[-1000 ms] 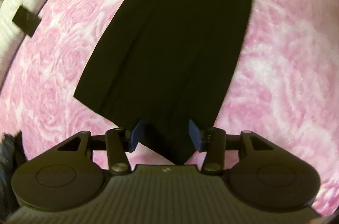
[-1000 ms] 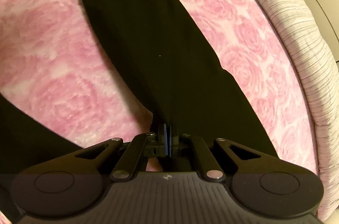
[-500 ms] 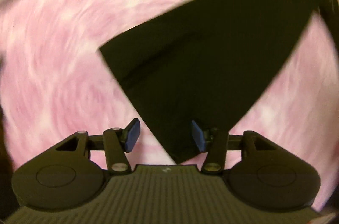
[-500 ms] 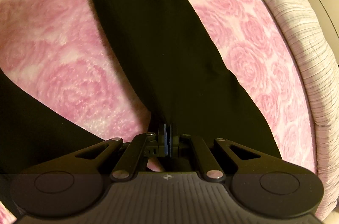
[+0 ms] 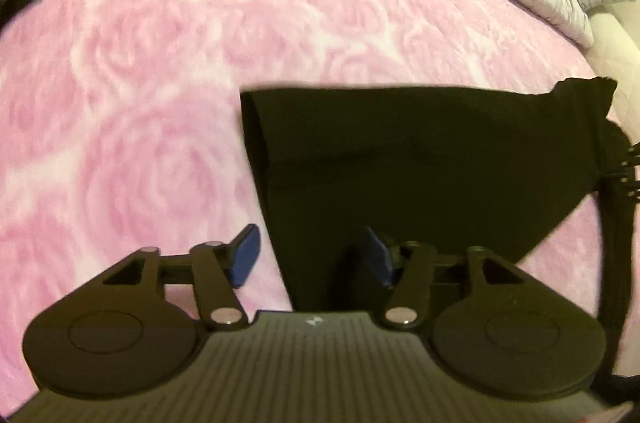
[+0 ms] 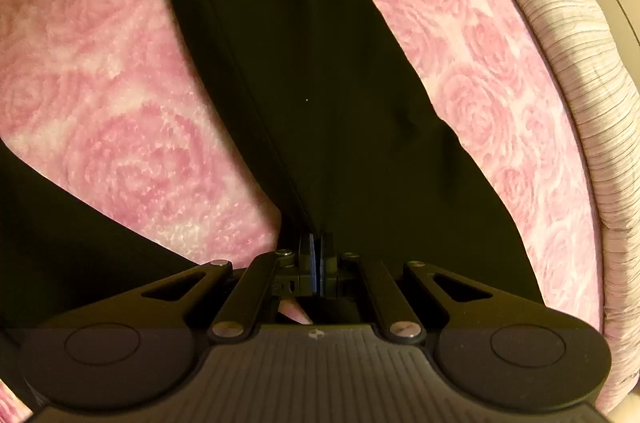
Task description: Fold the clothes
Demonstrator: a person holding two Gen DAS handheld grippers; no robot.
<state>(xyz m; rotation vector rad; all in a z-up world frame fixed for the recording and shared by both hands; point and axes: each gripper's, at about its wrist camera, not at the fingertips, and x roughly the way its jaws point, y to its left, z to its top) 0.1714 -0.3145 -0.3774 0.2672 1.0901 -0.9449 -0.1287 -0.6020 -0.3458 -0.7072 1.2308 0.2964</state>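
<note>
In the left wrist view, our left gripper (image 5: 310, 257) stands with its blue pads (image 5: 244, 259) apart; the jaws have just been opening. The black garment (image 5: 420, 163) lies flat on the pink rose-patterned blanket (image 5: 160, 63), one narrow end reaching in between the pads, nearer the right one; neither pad presses on it.

In the right wrist view, our right gripper (image 6: 317, 259) is clamped tight on the black garment (image 6: 300, 63), whose cloth runs away from the fingertips across the pink blanket (image 6: 100, 63), beside the ribbed grey bedcover (image 6: 580, 103) at the right.
</note>
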